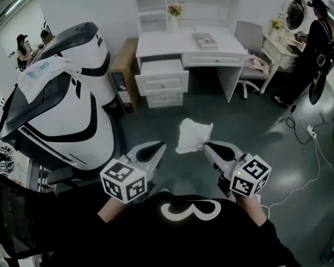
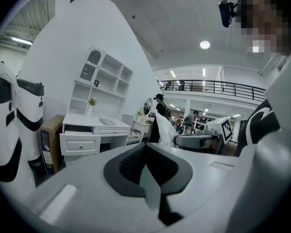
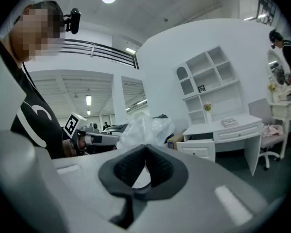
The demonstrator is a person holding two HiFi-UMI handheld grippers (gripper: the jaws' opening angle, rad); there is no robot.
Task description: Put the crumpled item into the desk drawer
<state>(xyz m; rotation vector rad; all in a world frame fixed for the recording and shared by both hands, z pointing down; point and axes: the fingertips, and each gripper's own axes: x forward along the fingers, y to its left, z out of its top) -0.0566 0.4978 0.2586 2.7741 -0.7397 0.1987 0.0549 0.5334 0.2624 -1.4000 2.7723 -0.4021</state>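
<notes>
Right tongs [image 1: 206, 145] are clamped on one edge of the crumpled item [image 1: 193, 136], a white, crinkly bundle hanging in the air above the floor [image 1: 156, 124], well apart from the furniture; the right gripper view shows the pads pressed together with the crumpled item [image 3: 144, 129] bunching up just beyond them, a pinch at the rim that leaves the bulk free to drop once let go, while the left tongs [image 1: 160, 147] are closed on nothing and held level beside the other pair, probably spare for the drawer should it need a push or a pull. Largest thing around is the white-and-black machine [image 1: 67, 107] at the left, a white bag [image 1: 44, 74] draped over its top; it has no part in the job but narrows the way on that side. Ahead stands the white worktop [image 1: 181, 42] with shelves above it, carrying a book [image 1: 205, 40] and a vase of flowers [image 1: 174, 15], with a cardboard box [image 1: 122, 71] against its left flank and a chair [image 1: 249, 40] at its right. Under its left half the top drawer [image 1: 161, 67] is already pulled out, so its cavity faces up, ready to receive, and the one below it is shut. I judge this the carrying step: what remains is to come closer, bring the bundle over the cavity and release, the risk being that so light a bundle springs up and catches as the drawer closes
</notes>
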